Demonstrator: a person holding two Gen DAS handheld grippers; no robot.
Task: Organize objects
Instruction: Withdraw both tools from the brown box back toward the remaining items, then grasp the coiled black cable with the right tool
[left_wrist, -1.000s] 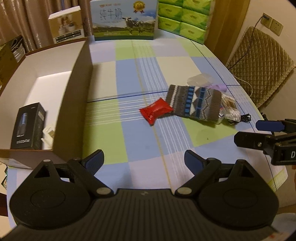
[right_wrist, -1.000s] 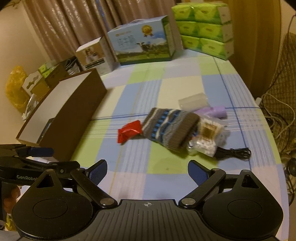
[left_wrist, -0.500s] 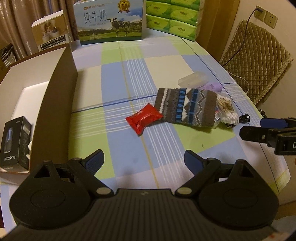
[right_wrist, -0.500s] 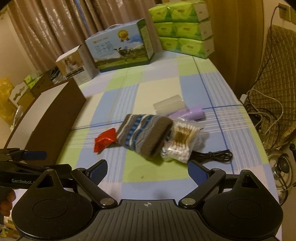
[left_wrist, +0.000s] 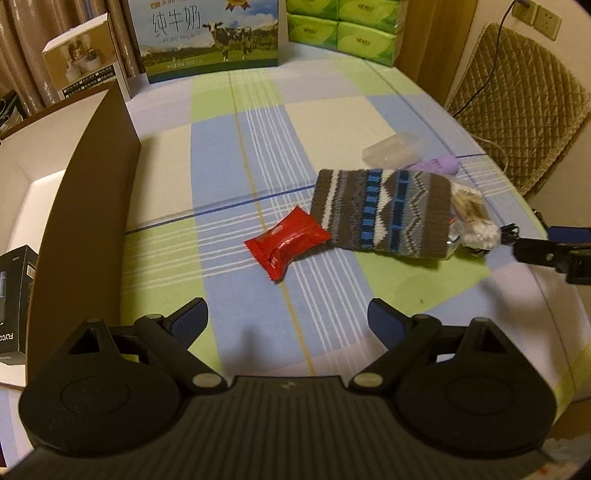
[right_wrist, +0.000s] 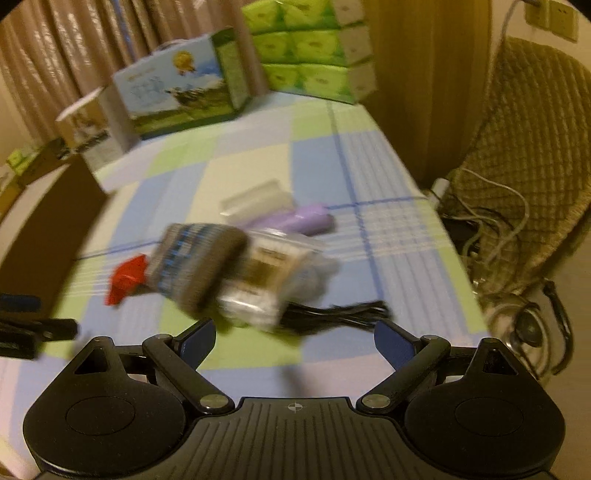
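A red snack packet (left_wrist: 286, 243) lies on the checked tablecloth (left_wrist: 236, 155), touching a brown and blue knitted pouch (left_wrist: 384, 212). Right of the pouch are a bag of cotton swabs (left_wrist: 474, 221), a clear plastic case (left_wrist: 391, 149), a purple tube (left_wrist: 439, 164) and a black cable (right_wrist: 332, 314). My left gripper (left_wrist: 288, 321) is open and empty, just short of the red packet. My right gripper (right_wrist: 295, 341) is open and empty, close to the swab bag (right_wrist: 266, 284) and the cable. The right view is blurred.
A brown open cardboard box (left_wrist: 88, 206) stands at the left with a black carton (left_wrist: 14, 295) inside. A milk carton box (left_wrist: 210, 37), a small white box (left_wrist: 85, 62) and green tissue packs (left_wrist: 343, 29) stand at the back. A padded chair (left_wrist: 517, 110) is beside the table.
Both grippers have moved forward toward the pile of objects. The left one now faces the red packet, the right one the swab bag and cable. Both stay open.
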